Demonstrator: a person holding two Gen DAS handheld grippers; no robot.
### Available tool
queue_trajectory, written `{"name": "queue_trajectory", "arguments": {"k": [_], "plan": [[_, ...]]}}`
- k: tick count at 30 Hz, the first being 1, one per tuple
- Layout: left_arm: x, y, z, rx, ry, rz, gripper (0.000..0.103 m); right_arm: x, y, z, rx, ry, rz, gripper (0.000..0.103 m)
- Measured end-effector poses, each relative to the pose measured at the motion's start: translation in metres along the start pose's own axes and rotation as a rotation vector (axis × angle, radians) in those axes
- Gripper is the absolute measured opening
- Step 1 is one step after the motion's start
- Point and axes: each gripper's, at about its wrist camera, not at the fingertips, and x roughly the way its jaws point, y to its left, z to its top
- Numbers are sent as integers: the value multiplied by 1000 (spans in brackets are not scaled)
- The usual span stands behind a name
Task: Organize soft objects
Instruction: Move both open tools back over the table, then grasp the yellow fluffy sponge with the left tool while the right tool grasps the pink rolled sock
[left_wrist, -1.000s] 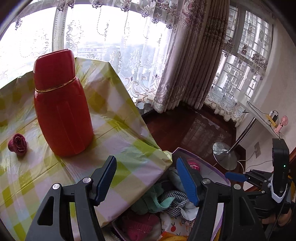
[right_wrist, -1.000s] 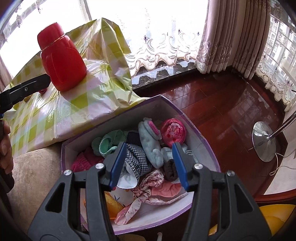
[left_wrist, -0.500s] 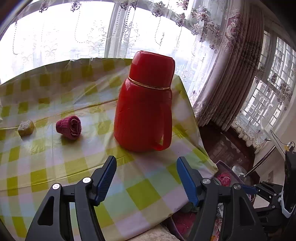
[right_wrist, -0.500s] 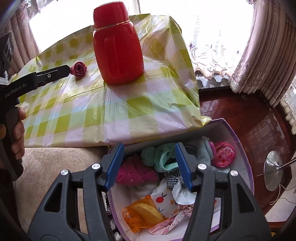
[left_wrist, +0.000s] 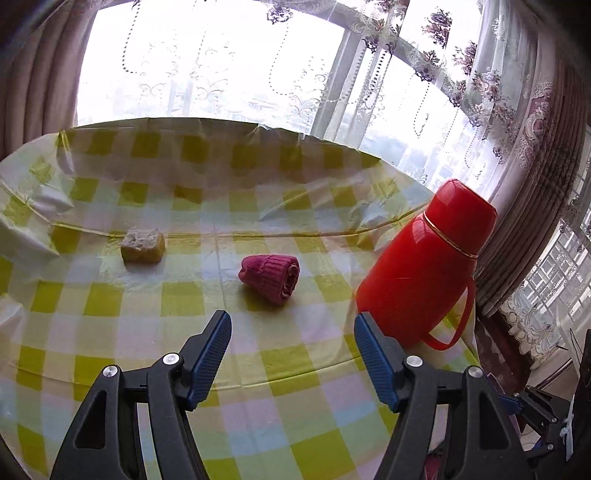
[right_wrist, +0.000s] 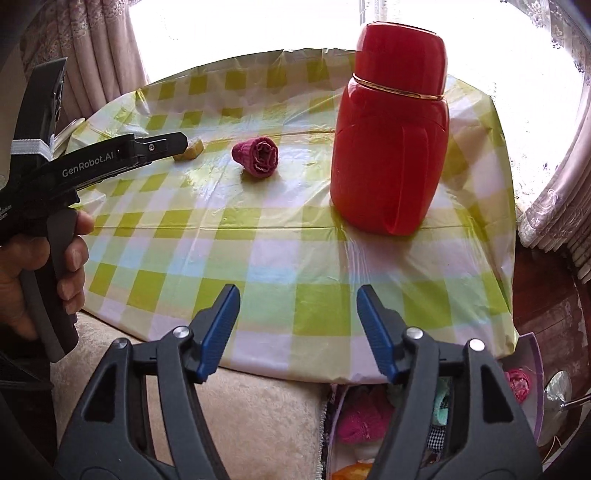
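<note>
A rolled magenta knit sock (left_wrist: 271, 276) (right_wrist: 257, 157) lies on the green-checked tablecloth (left_wrist: 110, 302) (right_wrist: 258, 254). A small yellow sponge-like block (left_wrist: 143, 245) (right_wrist: 192, 148) sits to its left. My left gripper (left_wrist: 291, 332) hovers just short of the sock, jaws opening, nothing between them. In the right wrist view the left gripper (right_wrist: 183, 142), held by a hand, reaches toward the block. My right gripper (right_wrist: 297, 306) hangs over the table's near edge, jaws opening and empty. Below it, a purple-rimmed box (right_wrist: 532, 384) holds several soft items.
A tall red thermos (left_wrist: 424, 266) (right_wrist: 391, 147) stands on the table to the right of the sock. A beige cushion (right_wrist: 258, 417) lies under the table's near edge. Lace curtains and windows stand behind, with dark wooden floor (right_wrist: 546, 295) to the right.
Both views have swung left from the box onto the tabletop. The sock and block now sit ahead of my left gripper. My right gripper's jaws have spread wider.
</note>
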Motion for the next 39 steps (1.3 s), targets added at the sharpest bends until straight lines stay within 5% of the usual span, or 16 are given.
{"name": "queue_trajectory", "arguments": {"k": [16, 27, 39], "plan": [[17, 114, 59, -167, -64, 154, 74, 89, 57, 122, -10, -79, 17, 81], [70, 174, 79, -267, 8, 259, 79, 168, 59, 164, -35, -62, 6, 86], [169, 183, 77, -112, 152, 296, 83, 228, 46, 161, -46, 25, 4, 87]]}}
